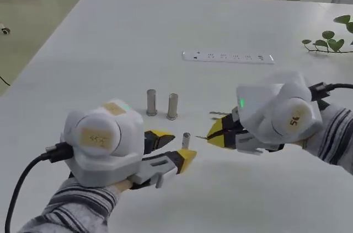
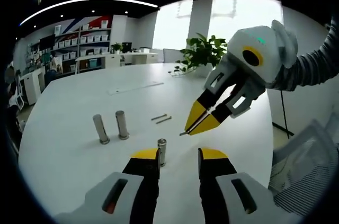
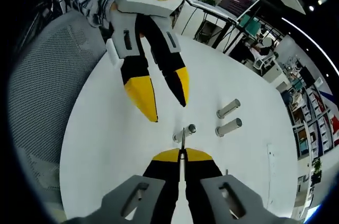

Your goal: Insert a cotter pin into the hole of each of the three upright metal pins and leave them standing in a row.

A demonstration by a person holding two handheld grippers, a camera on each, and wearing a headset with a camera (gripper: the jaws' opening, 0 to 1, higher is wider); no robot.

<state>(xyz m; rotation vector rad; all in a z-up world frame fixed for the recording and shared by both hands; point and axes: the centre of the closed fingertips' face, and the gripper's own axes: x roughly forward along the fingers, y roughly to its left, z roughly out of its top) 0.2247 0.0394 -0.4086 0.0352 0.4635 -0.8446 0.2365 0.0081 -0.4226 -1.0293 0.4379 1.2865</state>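
Right tongs [image 3: 181, 156] are pinching a cotter pin [image 3: 183, 138] near the metal pin [image 2: 162, 150] standing on the counter [image 1: 138, 40]. Left tongs [image 2: 179, 156] are sitting spread around it. Cotter pin is looking light, thin and slippery, so gripping its back end firmly.

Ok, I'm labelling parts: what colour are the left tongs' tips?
Yellow tips over black; clearest in the left gripper view.

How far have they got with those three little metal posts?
Nothing looks finished: the two far pins seem bare. In hand: the right gripper pinches a cotter pin aimed at the near pin, between the jaws of the open left gripper. Left: all three; spare cotter pins lie on the table.
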